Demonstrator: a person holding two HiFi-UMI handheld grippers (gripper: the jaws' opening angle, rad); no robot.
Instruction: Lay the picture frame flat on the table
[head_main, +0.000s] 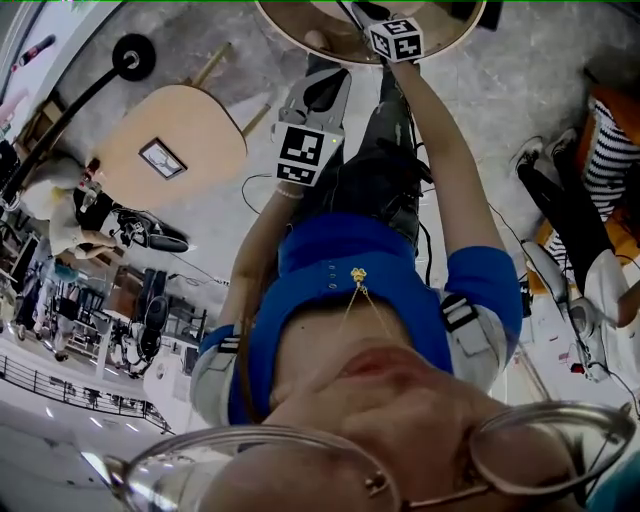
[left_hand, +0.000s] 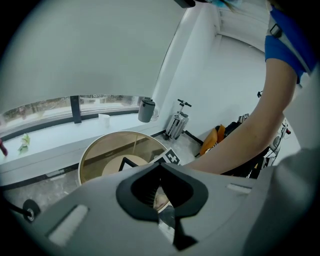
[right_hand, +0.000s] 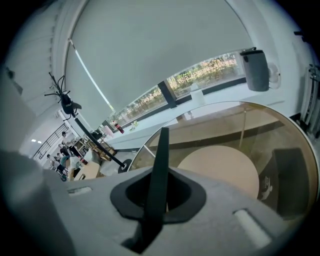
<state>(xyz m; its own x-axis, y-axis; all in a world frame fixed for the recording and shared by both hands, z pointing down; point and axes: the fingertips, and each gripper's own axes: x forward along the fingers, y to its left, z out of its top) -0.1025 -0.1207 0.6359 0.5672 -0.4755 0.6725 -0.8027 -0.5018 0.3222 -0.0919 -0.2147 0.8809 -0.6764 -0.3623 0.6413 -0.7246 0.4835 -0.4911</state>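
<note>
The round glass-topped table (right_hand: 235, 120) with a wooden shelf under the glass lies ahead of both grippers. A dark rectangular panel (right_hand: 290, 182), perhaps the picture frame, stands on it at the right. In the left gripper view a black angular outline (left_hand: 129, 162) shows on the same table (left_hand: 100, 150). My right gripper (right_hand: 162, 137) is shut, its jaws a single thin blade with nothing between them, above the table's near edge. Its marker cube (head_main: 397, 40) is over the table rim (head_main: 290, 40). The left gripper's cube (head_main: 305, 155) hangs lower and nearer my body; its jaws are hidden behind its housing (left_hand: 165, 195).
A tan wooden table (head_main: 200, 130) with a small dark-edged frame (head_main: 161, 157) flat on it stands to the left, beside a black lamp stand (head_main: 130, 57). A grey bin (right_hand: 257, 69) sits on the window ledge. A seated person's legs (head_main: 570, 220) are at the right.
</note>
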